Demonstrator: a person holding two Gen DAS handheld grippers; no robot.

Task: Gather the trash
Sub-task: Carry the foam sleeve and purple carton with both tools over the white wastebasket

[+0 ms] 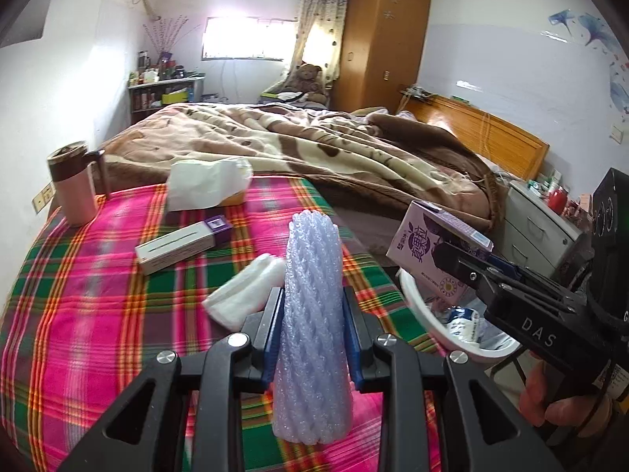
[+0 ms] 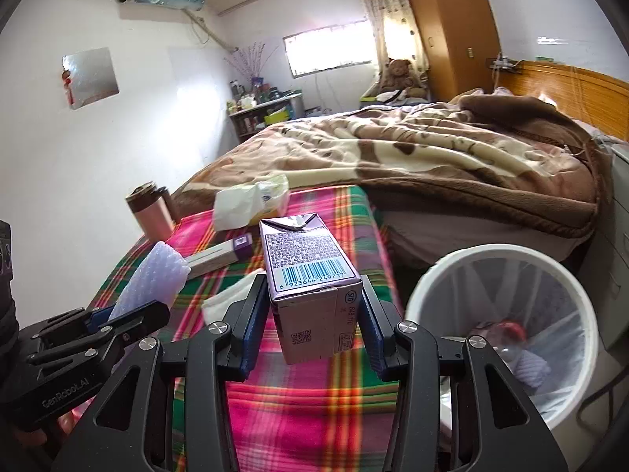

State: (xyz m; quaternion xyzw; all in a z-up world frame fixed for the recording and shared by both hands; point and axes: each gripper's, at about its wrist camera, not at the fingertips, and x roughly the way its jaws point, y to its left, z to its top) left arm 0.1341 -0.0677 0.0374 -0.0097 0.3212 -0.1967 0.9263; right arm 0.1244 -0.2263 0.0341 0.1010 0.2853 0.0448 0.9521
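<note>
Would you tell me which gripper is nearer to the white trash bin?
Right. The right gripper, shut on the purple drink carton, sits just beside the white trash bin. The left gripper, holding the foam net sleeve, is farther away over the plaid blanket.

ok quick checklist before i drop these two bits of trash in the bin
1. Left hand-held gripper shut on the foam net sleeve: ok.
2. Right hand-held gripper shut on the purple drink carton: ok.
3. White bin open, with room left inside: ok.
4. Carton over the bin's mouth: not ok, it sits to the bin's left in the right wrist view.
5. Sleeve over the bin: not ok, it is above the plaid blanket.
6. Carton empty: cannot tell.
</note>
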